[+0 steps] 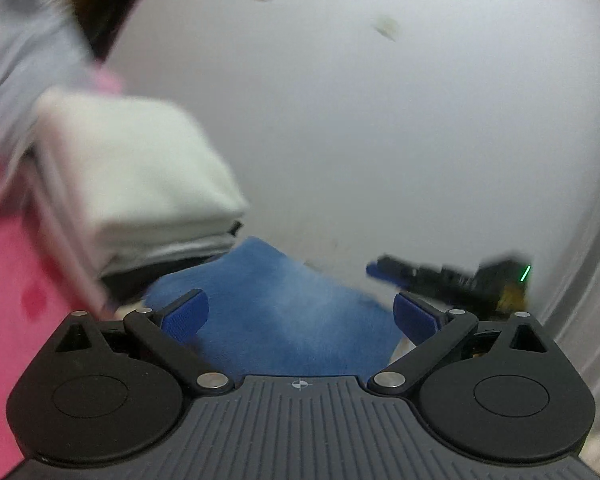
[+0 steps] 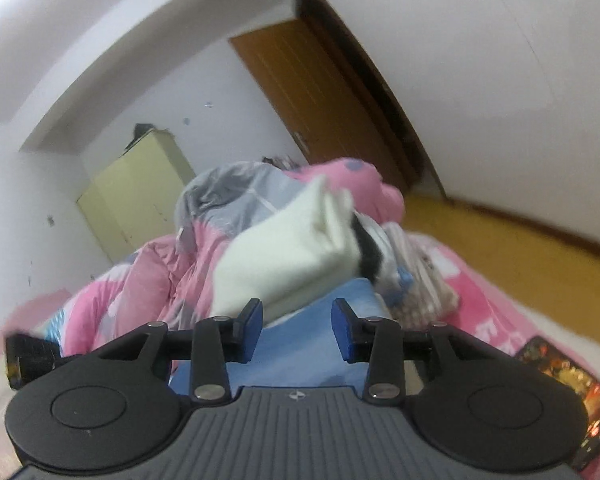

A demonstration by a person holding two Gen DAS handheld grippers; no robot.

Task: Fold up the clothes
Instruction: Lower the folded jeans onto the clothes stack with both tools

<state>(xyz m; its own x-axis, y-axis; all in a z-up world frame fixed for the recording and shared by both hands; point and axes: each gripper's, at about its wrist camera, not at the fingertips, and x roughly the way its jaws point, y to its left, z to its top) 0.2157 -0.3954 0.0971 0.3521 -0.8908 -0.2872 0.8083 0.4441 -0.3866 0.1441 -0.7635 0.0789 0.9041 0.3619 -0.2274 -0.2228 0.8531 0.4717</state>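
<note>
A folded blue cloth (image 1: 284, 320) lies on the bed beside a stack of folded clothes topped by a white garment (image 1: 140, 184). My left gripper (image 1: 300, 316) is open wide over the blue cloth, and its pads (image 1: 184, 316) touch nothing. In the right wrist view the blue cloth (image 2: 300, 348) lies under my right gripper (image 2: 298, 332). That gripper is open with a gap between its pads, and neither pad presses on the fabric. The white garment (image 2: 288, 252) sits just beyond it. Each gripper shows in the other's view: the right gripper (image 1: 440, 280) and the left gripper (image 2: 24, 356).
A crumpled pink and grey quilt (image 2: 220, 208) is heaped behind the stack, on a pink bed sheet (image 1: 4, 300). A white wall (image 1: 380, 120) stands close ahead of the left gripper. A brown door (image 2: 320, 92) and a pale yellow wardrobe (image 2: 136, 188) stand further back. A dark patterned object (image 2: 572, 384) lies at the right.
</note>
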